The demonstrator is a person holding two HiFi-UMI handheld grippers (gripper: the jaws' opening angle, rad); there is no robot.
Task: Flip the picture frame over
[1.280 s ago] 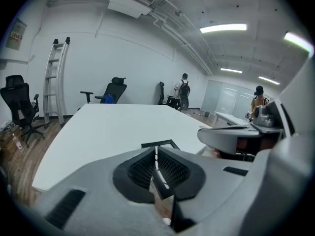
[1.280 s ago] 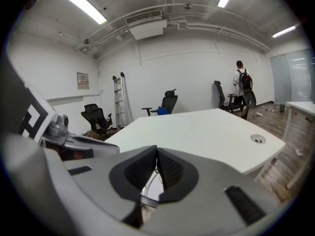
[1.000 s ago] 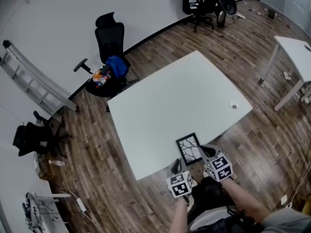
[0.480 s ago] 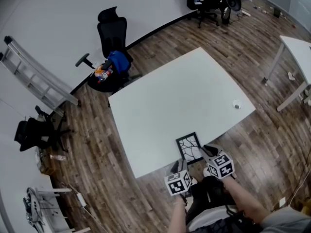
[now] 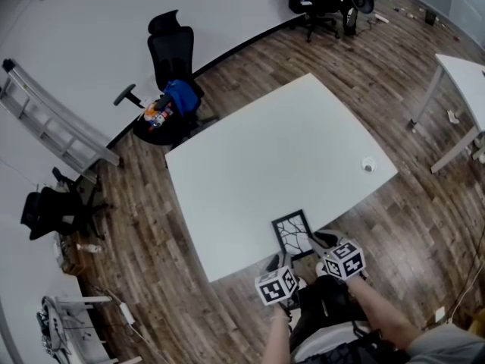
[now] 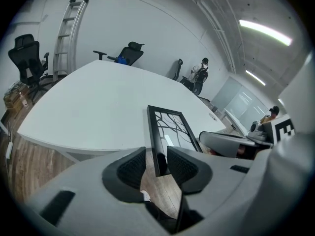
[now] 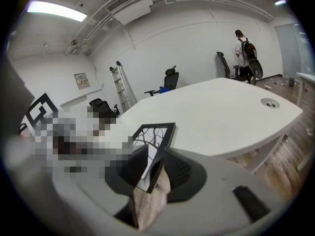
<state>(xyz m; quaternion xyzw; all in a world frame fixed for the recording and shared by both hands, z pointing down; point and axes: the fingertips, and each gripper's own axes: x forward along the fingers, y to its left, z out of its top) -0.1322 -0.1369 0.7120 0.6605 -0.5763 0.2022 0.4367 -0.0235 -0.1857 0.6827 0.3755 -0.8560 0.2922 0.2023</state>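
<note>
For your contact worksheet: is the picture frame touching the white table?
Touching. Left gripper view: picture frame lies flat on the table, near end overhanging.

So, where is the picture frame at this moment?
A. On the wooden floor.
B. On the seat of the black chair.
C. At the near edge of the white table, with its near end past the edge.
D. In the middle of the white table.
C: the picture frame lies at the near edge of the table, picture side up, and its near end sticks out past that edge.
</note>
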